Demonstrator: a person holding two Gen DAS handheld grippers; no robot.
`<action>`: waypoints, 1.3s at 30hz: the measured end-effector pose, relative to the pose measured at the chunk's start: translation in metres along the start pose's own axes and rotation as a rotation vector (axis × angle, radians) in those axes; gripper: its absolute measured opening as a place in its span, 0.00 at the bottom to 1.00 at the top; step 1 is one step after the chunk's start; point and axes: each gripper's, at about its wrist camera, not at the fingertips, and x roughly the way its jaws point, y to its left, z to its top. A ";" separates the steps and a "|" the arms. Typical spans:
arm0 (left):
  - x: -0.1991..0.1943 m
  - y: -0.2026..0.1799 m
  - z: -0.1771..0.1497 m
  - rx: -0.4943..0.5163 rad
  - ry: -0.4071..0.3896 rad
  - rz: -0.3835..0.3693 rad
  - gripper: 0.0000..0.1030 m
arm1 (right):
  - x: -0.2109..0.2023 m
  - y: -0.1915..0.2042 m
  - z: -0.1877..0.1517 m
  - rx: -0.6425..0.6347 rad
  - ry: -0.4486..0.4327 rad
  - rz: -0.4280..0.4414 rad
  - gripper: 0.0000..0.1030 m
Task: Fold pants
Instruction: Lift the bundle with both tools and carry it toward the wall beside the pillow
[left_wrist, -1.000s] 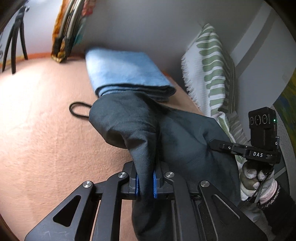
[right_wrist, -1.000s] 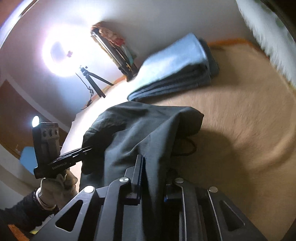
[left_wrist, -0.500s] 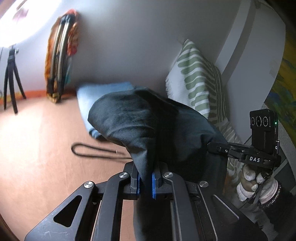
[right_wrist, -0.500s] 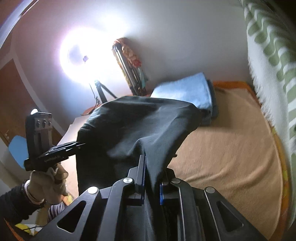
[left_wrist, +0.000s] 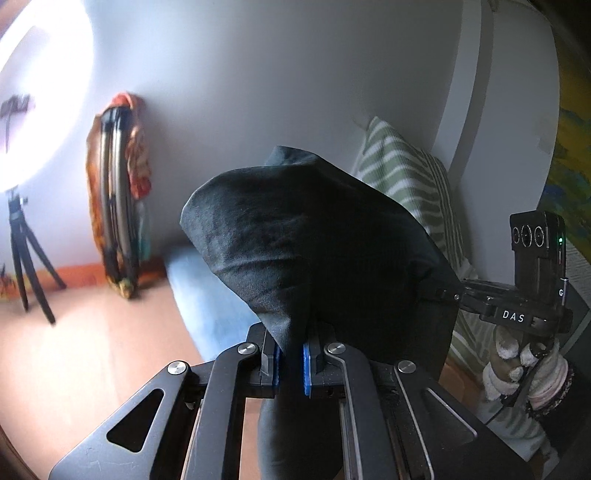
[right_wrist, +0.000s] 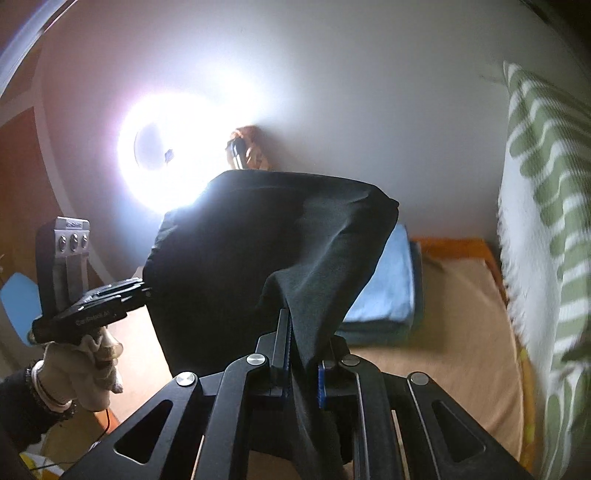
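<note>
Above the tan bedspread (right_wrist: 443, 354), dark pants (left_wrist: 314, 236) hang bunched and creased.

Dark pants (right_wrist: 266, 236) in right claw (right_wrist: 303, 373)

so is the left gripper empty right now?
No, the left gripper is shut on the dark pants, whose fabric runs between its blue pads.

A ring light (right_wrist: 166, 155) blows out into white glare — edges bend fisheye-style, the surroundings smeared with blur.
</note>
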 end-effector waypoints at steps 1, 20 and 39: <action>0.003 0.003 0.006 -0.002 -0.005 0.003 0.06 | 0.003 -0.001 0.007 -0.004 -0.004 -0.005 0.08; 0.129 0.071 0.046 -0.010 0.068 0.103 0.06 | 0.136 -0.055 0.102 -0.016 0.041 -0.096 0.05; 0.179 0.109 0.030 -0.018 0.186 0.290 0.45 | 0.243 -0.123 0.095 0.052 0.246 -0.288 0.40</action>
